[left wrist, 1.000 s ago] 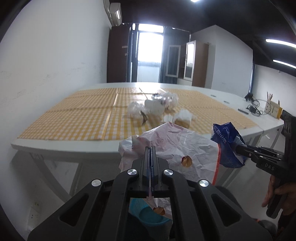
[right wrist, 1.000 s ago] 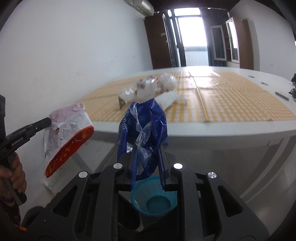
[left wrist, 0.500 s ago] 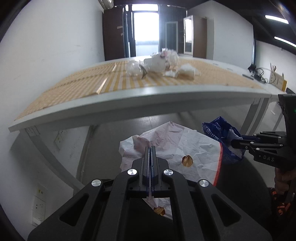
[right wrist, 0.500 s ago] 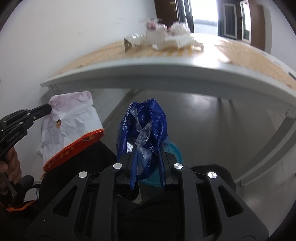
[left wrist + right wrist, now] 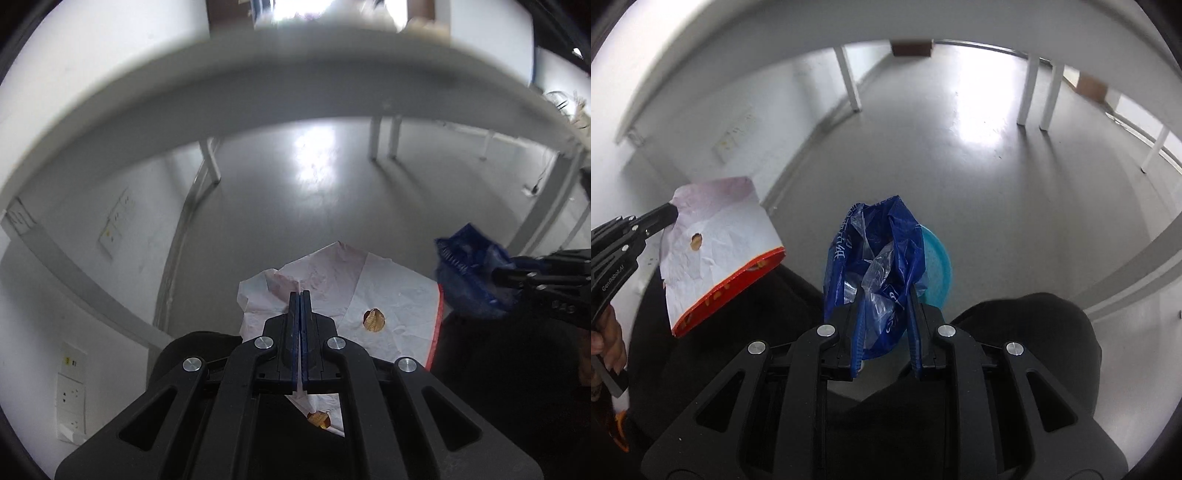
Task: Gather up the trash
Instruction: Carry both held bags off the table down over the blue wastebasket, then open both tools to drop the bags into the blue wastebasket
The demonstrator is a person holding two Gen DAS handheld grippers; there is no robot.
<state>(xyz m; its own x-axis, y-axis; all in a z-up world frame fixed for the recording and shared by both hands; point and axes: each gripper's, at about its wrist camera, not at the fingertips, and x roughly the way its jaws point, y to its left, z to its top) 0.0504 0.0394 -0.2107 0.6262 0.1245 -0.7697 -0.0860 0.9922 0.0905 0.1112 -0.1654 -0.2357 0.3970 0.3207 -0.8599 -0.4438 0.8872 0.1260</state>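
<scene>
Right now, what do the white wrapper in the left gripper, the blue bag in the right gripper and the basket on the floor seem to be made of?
White wrapper: likely thin matte paper, holding sharp creases, red printed edge. Blue bag: thin glossy plastic film, crumpled, partly see-through with bright highlights. Basket: probably rigid moulded plastic, smooth turquoise rim; mostly hidden, so uncertain.

Legible markings:

1. "GenRobot.AI", pale lettering along the black body of the left hand-held gripper [image 5: 670, 214], read in the right wrist view.
2. White printed characters down the edge of the blue plastic bag [image 5: 875, 266] clamped in the right hand-held gripper [image 5: 884, 295]; too creased to read.
3. Small pale marks on the right hand-held gripper's body, left wrist view: too small to read.
</scene>
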